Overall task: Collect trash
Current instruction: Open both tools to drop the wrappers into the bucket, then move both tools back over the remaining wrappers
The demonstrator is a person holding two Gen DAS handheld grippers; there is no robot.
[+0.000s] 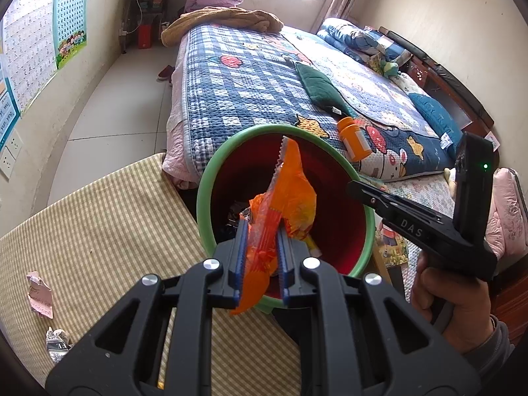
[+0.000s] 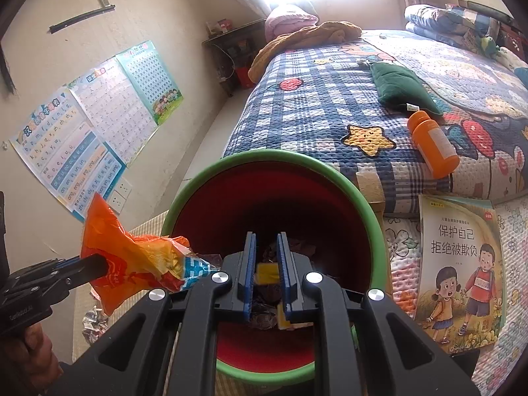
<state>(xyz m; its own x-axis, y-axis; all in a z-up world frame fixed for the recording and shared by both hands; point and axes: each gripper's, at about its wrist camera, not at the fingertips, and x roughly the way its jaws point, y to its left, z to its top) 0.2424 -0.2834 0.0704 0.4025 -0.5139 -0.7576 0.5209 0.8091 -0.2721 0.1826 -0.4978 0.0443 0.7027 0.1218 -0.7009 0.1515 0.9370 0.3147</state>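
An orange bottle (image 2: 433, 143) lies beside a green cushion (image 2: 401, 89) on the bed quilt (image 2: 313, 112) — picture book (image 2: 460, 270) nearby.

Left wrist fisheye: rides on the left tongs (image 1: 260, 227), looks forward and down into the near mouth of the green-rimmed red bin (image 1: 227, 151), bed (image 1: 250, 76) beyond. Right wrist fisheye: sits on the right tongs (image 2: 266, 241), closer over the same bin (image 2: 198, 178), facing the same way from further right. Shared: bin, bed, orange bottle (image 1: 354, 140) (image 2: 434, 143), wall posters (image 1: 71, 10) (image 2: 99, 132), window, each other's tongs.
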